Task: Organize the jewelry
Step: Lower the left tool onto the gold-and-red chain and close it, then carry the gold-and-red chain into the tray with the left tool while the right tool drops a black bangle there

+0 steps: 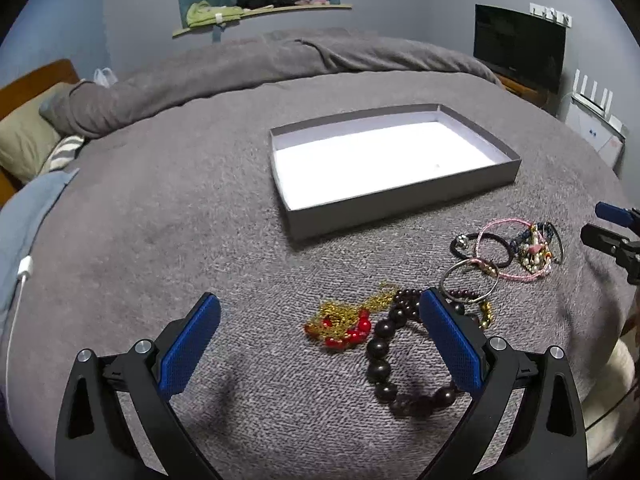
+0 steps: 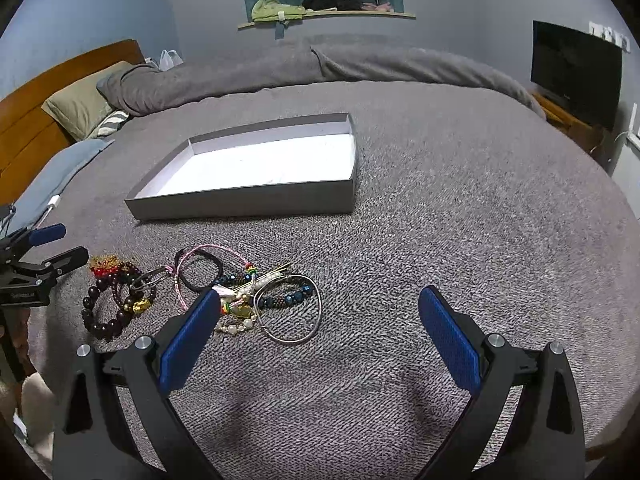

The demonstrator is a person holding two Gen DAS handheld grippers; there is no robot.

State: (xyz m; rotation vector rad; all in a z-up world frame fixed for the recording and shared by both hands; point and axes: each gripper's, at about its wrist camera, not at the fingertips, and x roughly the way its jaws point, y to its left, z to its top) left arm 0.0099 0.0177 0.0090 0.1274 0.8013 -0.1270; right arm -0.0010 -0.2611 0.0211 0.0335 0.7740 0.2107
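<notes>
A shallow grey box (image 1: 404, 200) with a white inside lies open on the grey bedspread; it also shows in the right wrist view (image 2: 248, 202). In front of it lies a heap of jewelry: a dark bead bracelet (image 1: 384, 360), a gold chain with red beads (image 1: 344, 322), a silver bangle (image 1: 470, 282), a black hair tie (image 1: 480, 250), a pink cord bracelet (image 1: 516, 274). My left gripper (image 1: 320, 308) is open and empty, just above the dark bead bracelet. My right gripper (image 2: 320, 300) is open and empty, over a silver bangle (image 2: 290, 308) and blue beads (image 2: 280, 300).
The bedspread (image 1: 180, 220) covers the whole bed, with a rolled duvet (image 1: 240, 64) behind the box. Pillows (image 2: 80, 104) and a wooden headboard (image 2: 44, 88) are at the left. A black screen (image 1: 520, 46) stands at the right, a shelf with cloths (image 2: 320, 10) on the far wall.
</notes>
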